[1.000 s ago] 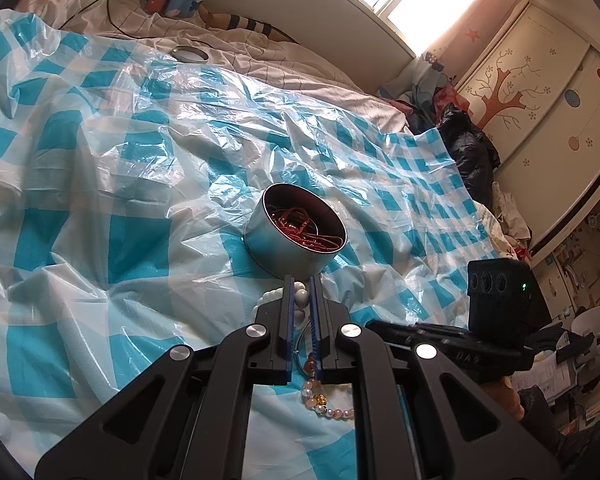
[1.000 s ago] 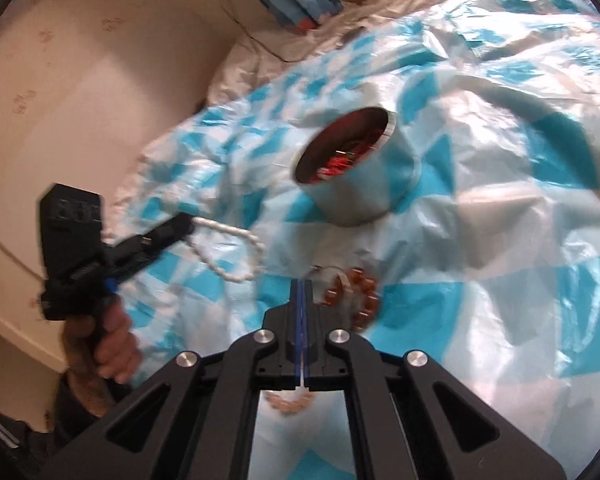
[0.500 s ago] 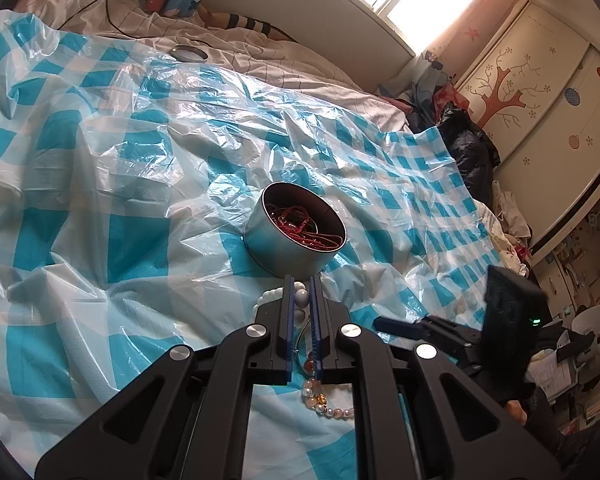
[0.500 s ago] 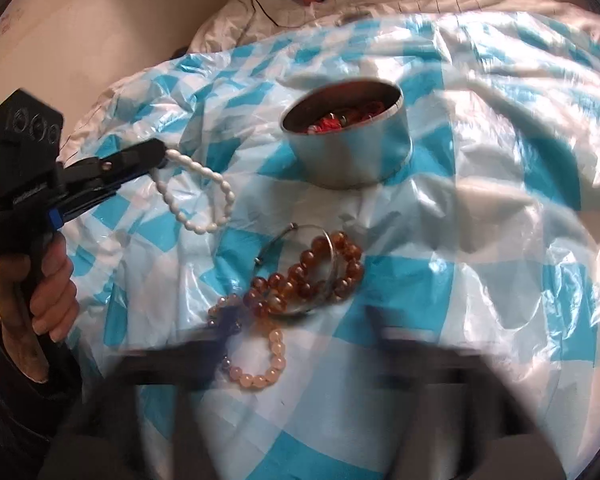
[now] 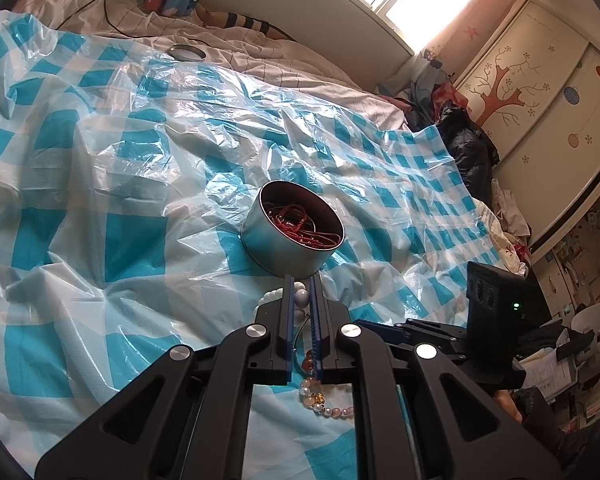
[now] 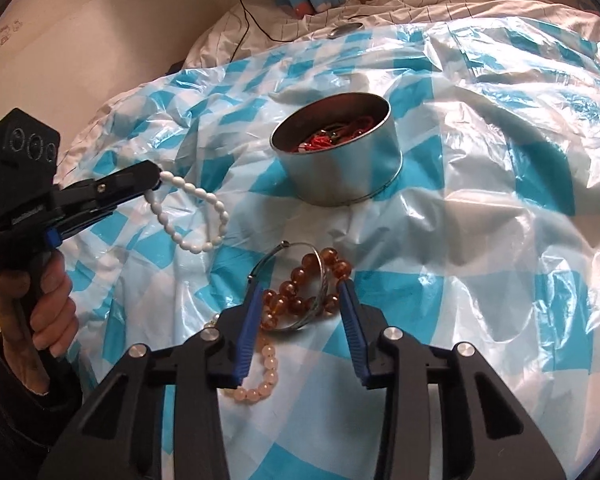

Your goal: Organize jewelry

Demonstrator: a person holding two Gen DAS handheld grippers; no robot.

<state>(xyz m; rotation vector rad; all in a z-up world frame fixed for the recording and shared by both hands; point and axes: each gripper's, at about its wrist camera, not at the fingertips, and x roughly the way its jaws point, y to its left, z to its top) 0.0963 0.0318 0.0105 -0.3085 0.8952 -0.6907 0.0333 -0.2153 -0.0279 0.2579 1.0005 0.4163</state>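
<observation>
**Mei:** Jewelry lies in a small heap on the blue-and-white checked plastic sheet (image 6: 480,240), near the round metal tin (image 6: 340,168): an amber bead bracelet (image 6: 300,292), a thin silver bangle (image 6: 320,280) resting across it, and a pale pink bead bracelet (image 6: 260,380) touching them on the near side. A white bead bracelet (image 6: 192,216), made of smooth oval beads, hangs clear of the sheet.

**Tom:** What holds the white one?

**Mei:** The left gripper (image 6: 154,176) is clamped on one end of the loop, and the rest dangles below its tips. From the left wrist camera the white beads show between its blue pads (image 5: 288,312).

**Tom:** And the tin?

**Mei:** It stands upright and uncovered, with tangled red cord (image 6: 324,140) inside.

**Tom:** What differs from a second ago?

**Mei:** The right gripper (image 6: 298,292) was pressed closed then, and its jaws are now spread wide, one finger on each side of the amber bracelet and bangle. It grips nothing. Its view has also swung so that the heap sits between its fingers. The left gripper's grasp on the white bracelet matches the earlier frames.
</observation>
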